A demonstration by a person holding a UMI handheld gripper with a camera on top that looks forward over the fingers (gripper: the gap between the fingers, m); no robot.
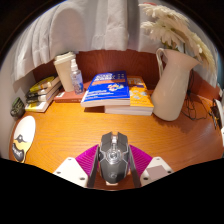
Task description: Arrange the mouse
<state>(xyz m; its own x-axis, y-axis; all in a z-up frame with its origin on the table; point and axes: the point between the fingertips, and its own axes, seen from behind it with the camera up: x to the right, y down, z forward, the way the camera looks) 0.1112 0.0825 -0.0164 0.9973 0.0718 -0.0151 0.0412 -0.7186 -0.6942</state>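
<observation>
The hand-held gripper [113,168] has a dark mouse [113,157] between its fingers on the wooden counter [70,125]; blue books [112,90] and a white vase [171,85] stand beyond.

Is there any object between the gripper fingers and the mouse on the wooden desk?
Nothing visible. The dark grey computer mouse already sits between the two fingers on the orange wooden desk. Whether the pink pads press on it cannot be seen.

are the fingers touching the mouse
Touching. In the gripper view the mouse sits between the pink pads, both pressed against its sides with no gap visible.
</observation>
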